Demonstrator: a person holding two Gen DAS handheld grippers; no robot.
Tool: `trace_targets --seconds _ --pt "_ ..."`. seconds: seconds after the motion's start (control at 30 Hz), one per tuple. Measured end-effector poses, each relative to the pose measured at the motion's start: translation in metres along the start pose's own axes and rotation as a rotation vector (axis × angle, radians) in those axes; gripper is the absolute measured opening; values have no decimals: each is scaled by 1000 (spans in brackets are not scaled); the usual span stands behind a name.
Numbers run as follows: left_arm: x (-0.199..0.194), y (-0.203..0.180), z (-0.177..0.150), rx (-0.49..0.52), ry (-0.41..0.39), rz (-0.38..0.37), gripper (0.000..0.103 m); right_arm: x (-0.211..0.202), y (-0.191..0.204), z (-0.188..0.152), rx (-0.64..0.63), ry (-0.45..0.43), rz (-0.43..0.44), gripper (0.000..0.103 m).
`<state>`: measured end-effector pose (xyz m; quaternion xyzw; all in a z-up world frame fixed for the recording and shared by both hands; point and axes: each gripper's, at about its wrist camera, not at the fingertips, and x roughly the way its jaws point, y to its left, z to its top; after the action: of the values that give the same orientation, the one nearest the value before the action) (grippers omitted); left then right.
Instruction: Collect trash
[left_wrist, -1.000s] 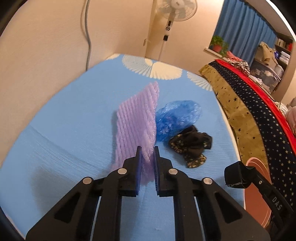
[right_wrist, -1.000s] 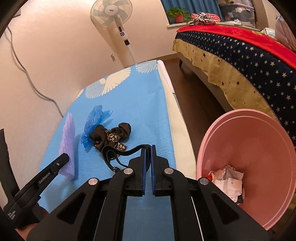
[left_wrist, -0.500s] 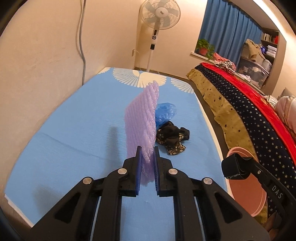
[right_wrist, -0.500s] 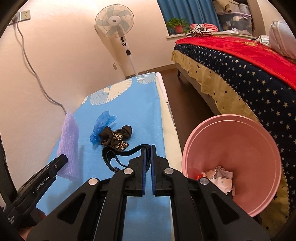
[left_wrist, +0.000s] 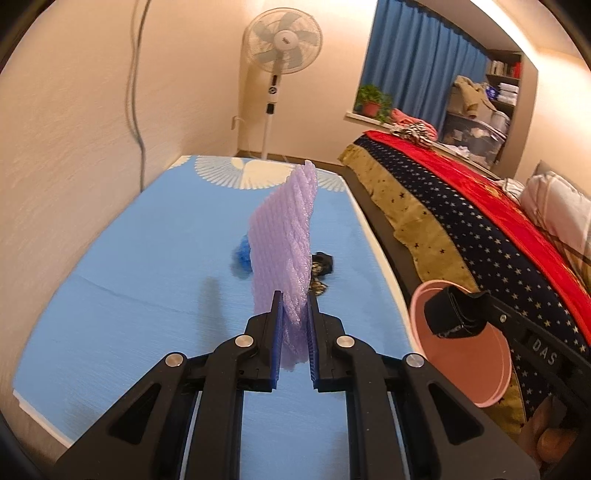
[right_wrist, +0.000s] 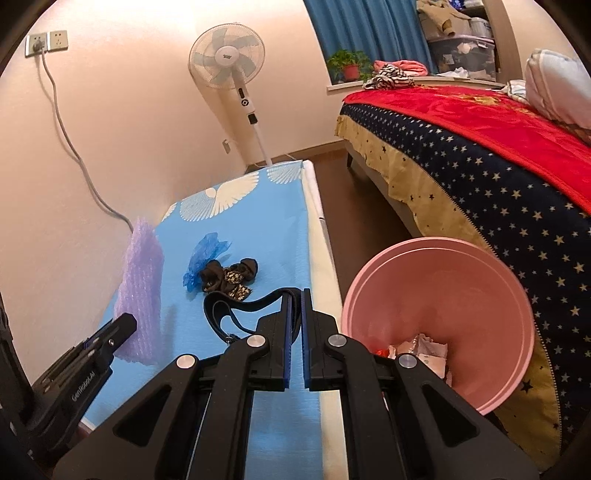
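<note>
left wrist view: left gripper (left_wrist: 293, 328) pinching the lower edge of the purple foam sheet (left_wrist: 284, 236), blue pads pressed on both faces. sheet now fully lifted off the blue mat (left_wrist: 147, 273) and standing upright in the air, where a second ago sat lower, close over the cloth. more of the mat's near edge and right edge showing than before, so raised and pulled back. blue plastic scrap (left_wrist: 243, 254) and dark patterned cloth (left_wrist: 321, 269) left behind near the mat's middle, mostly hidden by the sheet. pink bin (left_wrist: 461, 354) now in clear sight beyond the mat's right edge, with the right gripper's tip and its black strap (left_wrist: 448, 314) in front of it.

right wrist view: right gripper (right_wrist: 295, 332) nearly pressed together on one end of the black strap (right_wrist: 236, 310), loop hanging free above the mat (right_wrist: 258, 229). bin (right_wrist: 436, 306) larger and nearer the centre than a second ago, crumpled paper (right_wrist: 421, 350) already at its bottom. foam sheet (right_wrist: 142, 291) held up at the mat's left edge.

judgement: both pieces picked and carried toward the bin; next step likely release over its rim, foam first needing a swing across the mat. two scraps still to fetch.
</note>
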<state>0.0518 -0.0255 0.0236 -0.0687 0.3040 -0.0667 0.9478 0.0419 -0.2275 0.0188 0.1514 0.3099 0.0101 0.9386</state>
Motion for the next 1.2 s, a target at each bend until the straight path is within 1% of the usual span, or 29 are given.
trace_targets --seconds 0.47,0.87,1.2 --pt "-10 -24 -3 44 -24 -56 12 -22 -18 11 31 -54 -33 5" --pt "-7 -43 -4 62 -26 -95 12 -29 -36 16 66 -84 -78 5" --pt "-4 -50 -5 67 -30 -120 12 -31 -49 22 89 -102 -108 5"
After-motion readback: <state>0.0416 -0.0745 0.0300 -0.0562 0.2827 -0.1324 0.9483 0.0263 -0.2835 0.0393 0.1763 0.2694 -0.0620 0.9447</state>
